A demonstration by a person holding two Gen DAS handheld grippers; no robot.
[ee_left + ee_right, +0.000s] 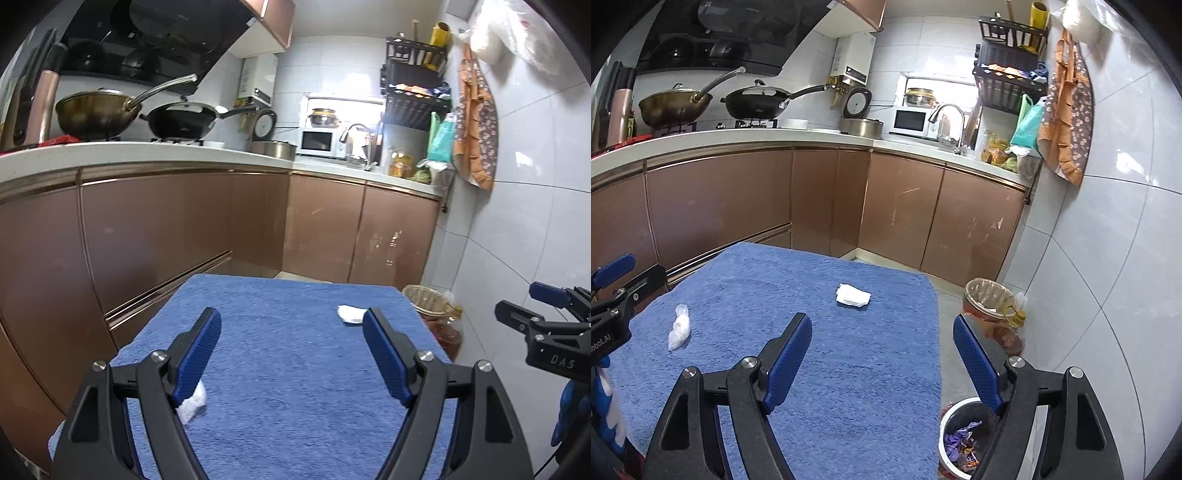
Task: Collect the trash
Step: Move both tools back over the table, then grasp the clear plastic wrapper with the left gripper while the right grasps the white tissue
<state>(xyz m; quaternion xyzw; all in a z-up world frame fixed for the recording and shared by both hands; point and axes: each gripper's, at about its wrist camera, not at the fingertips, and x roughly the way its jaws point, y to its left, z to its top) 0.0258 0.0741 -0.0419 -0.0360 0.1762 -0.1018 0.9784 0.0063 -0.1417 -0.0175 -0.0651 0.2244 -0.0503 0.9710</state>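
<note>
Nearest to me, my left gripper [291, 354] hangs with its jaws spread wide and nothing between them, over the near part of the counter [280, 406], which is covered in a blue towel. My right gripper [882, 360] is the same, jaws wide apart and empty, sitting over the counter's right edge with one finger out past it above the floor. Almost under that finger stands the small bin [955, 439], dark-lined, with bright wrappers already in it, so that is where I judge the trash should go. On the left side of the towel lies a crumpled clear plastic wrapper [679, 326], just beside my left jaws and partly hidden by one of them in the left view. I expect it to weigh almost nothing, to crackle and spring back, and to slide on smooth pads, so I would close across its thicker, bunched middle rather than a loose tip. Farther off, toward the right far corner, lies a folded white tissue [852, 295], soft and limp; it should squash flat and may snag on the towel's pile, so I would pinch it across the folded body, low but clear of the cloth. Beyond the counter, a larger lined basket [988, 295] stands on the floor near the wall.
</note>
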